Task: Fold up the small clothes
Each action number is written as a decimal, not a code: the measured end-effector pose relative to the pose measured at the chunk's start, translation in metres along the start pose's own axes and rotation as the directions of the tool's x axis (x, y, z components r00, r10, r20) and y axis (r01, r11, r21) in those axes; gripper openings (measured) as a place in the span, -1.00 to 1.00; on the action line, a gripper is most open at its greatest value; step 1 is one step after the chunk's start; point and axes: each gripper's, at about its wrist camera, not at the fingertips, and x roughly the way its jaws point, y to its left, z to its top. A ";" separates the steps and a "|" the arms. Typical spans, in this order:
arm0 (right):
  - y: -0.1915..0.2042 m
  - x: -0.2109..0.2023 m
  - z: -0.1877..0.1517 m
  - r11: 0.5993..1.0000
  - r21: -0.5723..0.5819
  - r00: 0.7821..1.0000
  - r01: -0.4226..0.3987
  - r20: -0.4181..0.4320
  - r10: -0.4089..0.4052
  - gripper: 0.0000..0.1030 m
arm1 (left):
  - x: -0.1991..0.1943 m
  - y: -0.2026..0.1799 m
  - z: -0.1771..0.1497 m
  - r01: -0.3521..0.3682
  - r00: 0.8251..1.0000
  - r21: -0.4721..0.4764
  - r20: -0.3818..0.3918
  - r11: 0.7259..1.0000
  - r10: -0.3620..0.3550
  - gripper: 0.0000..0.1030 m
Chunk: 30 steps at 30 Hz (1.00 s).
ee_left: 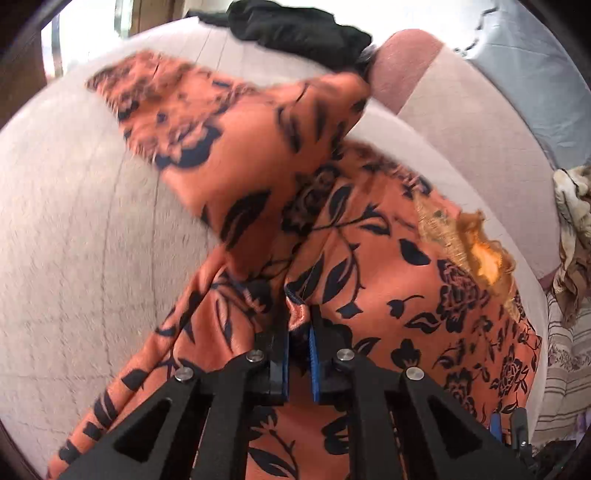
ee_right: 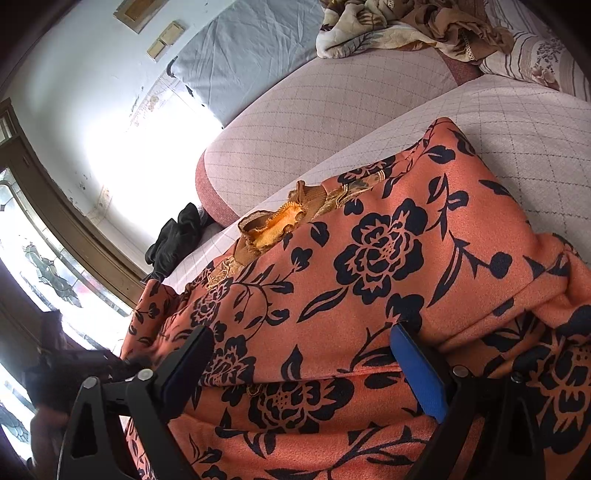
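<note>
Orange floral garment [ee_left: 388, 258] spread on a quilted sofa [ee_left: 74, 221].
In the left wrist view, a fold is pinched by the left gripper [ee_left: 298, 354]. In the right wrist view, the right gripper [ee_right: 306, 365] is seen spread wide over the cloth, nothing clamped.

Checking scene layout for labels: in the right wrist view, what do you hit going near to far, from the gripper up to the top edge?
right gripper → orange floral garment → quilted sofa cushion → crumpled patterned blanket

Sleeve [ee_left: 207, 122] blurred; garment [ee_right: 369, 295] cut off btm edge.
</note>
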 end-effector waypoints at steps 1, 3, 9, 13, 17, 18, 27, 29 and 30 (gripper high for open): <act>0.000 0.000 0.000 1.000 0.000 1.000 0.000 0.000 0.000 0.90 | -0.004 -0.005 0.000 -0.010 1.000 0.042 0.030 0.999 0.009 -0.78; 0.000 0.001 0.000 1.000 -0.001 1.000 0.003 -0.004 -0.003 0.90 | -0.007 -0.015 0.001 -0.046 0.999 0.112 0.023 0.993 0.044 -0.78; 0.000 0.001 0.002 1.000 0.001 1.000 0.004 -0.009 -0.004 0.90 | -0.042 0.010 0.013 0.092 0.996 0.090 -0.026 0.992 -0.090 -0.19; 0.000 0.001 0.001 1.000 -0.002 1.000 0.007 -0.010 -0.007 0.90 | -0.081 0.072 0.039 0.232 0.972 0.002 0.050 0.973 -0.231 0.03; 0.001 0.002 0.001 1.000 -0.008 1.000 0.015 -0.013 -0.015 0.90 | -0.081 0.162 0.099 0.311 0.949 -0.220 0.132 0.925 -0.288 0.03; 0.002 0.003 0.001 1.000 -0.010 1.000 0.018 -0.014 -0.018 0.90 | -0.076 0.183 0.116 0.309 0.949 -0.268 0.151 0.912 -0.277 0.03; 0.005 0.008 0.000 0.998 -0.033 0.998 0.048 -0.026 -0.049 0.90 | -0.006 0.265 0.222 0.307 0.951 -0.476 0.175 0.824 -0.253 0.01; 0.005 0.008 0.000 0.998 -0.035 0.998 0.050 -0.027 -0.051 0.90 | 0.004 0.267 0.230 0.286 0.958 -0.479 0.167 0.830 -0.233 0.01; 0.005 0.009 0.000 0.998 -0.036 0.998 0.051 -0.027 -0.052 0.90 | 0.008 0.270 0.232 0.279 0.960 -0.489 0.168 0.826 -0.225 0.03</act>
